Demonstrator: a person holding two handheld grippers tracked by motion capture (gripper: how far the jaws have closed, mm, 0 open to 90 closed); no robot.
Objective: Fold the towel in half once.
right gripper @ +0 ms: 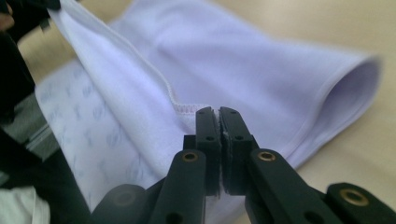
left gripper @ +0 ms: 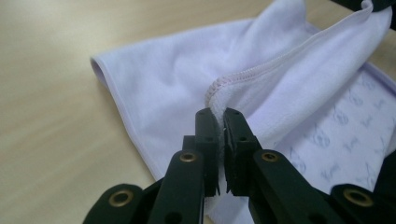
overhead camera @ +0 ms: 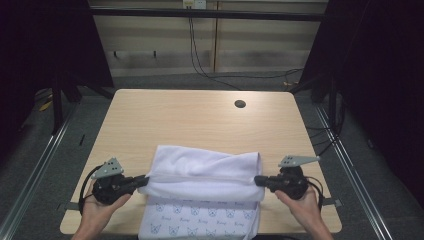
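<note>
A white towel [overhead camera: 202,175] with a small blue print on one side lies at the near edge of the wooden table [overhead camera: 195,117], its far part folded over toward me. My left gripper [overhead camera: 142,179] is shut on the towel's left hemmed corner [left gripper: 215,88]. At the opposite end, my right gripper [overhead camera: 257,180] is shut on the right hemmed corner [right gripper: 187,108]. The stitched edge is stretched between the two grippers, lifted slightly above the printed layer [overhead camera: 200,217]. In the left gripper view the towel [left gripper: 177,88] spreads out past the jaws; the right gripper view has the towel [right gripper: 243,65] folded in a loop.
A round cable hole [overhead camera: 240,104] sits in the table's far right part. Cables [overhead camera: 200,60] hang along the back wall. Metal rails [overhead camera: 40,155] run along both sides of the table on the floor. Hands [overhead camera: 100,207] hold both grippers at the near edge.
</note>
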